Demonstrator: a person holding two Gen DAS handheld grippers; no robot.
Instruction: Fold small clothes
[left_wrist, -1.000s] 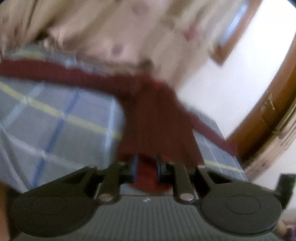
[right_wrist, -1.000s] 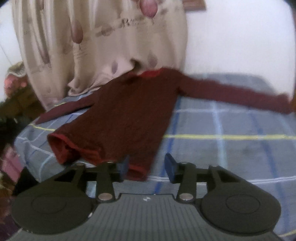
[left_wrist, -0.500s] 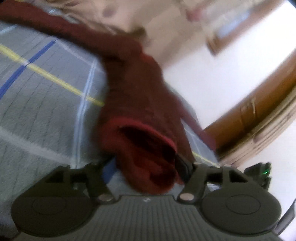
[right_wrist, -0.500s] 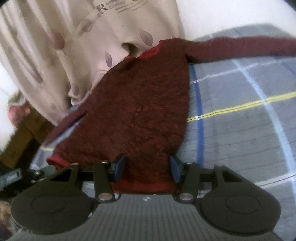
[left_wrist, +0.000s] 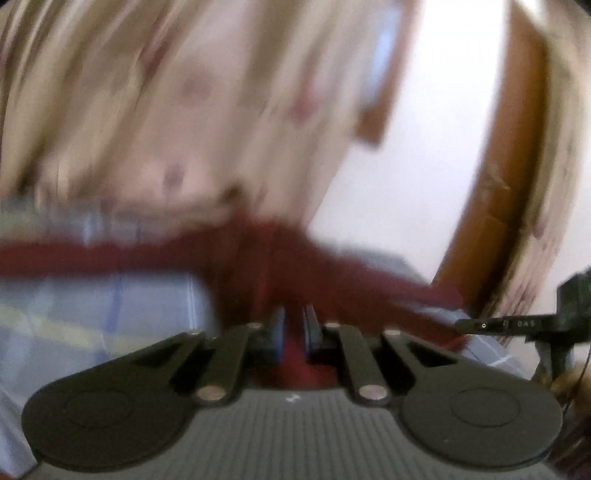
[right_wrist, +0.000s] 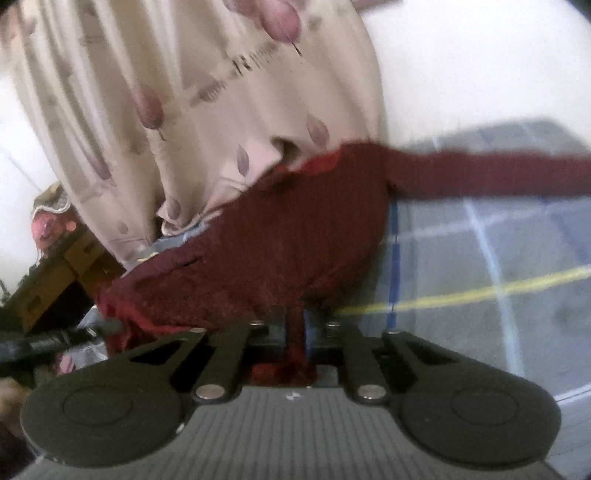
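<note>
A dark red long-sleeved sweater (right_wrist: 280, 251) lies spread on a blue-grey checked bedsheet (right_wrist: 498, 240), one sleeve stretched to the right. My right gripper (right_wrist: 294, 328) has its jaws closing on the near hem, and a bunch of red knit is pinched between the pads. The left wrist view is blurred. There the sweater (left_wrist: 280, 258) runs away from my left gripper (left_wrist: 293, 325), whose jaws are closing on the hem, with red fabric squeezed between the blue pads. The hem is lifted off the sheet (left_wrist: 92, 295) at both grips.
A beige leaf-print curtain (right_wrist: 184, 92) hangs down behind the bed and touches the sweater's collar. A cardboard box (right_wrist: 62, 266) and clutter stand at the left of the bed. A wooden door frame (left_wrist: 498, 184) and a white wall are on the right.
Both grippers went from open around the hem to pinched on it. Both have risen, lifting the hem off the sheet. The left view swung upward and blurred.
</note>
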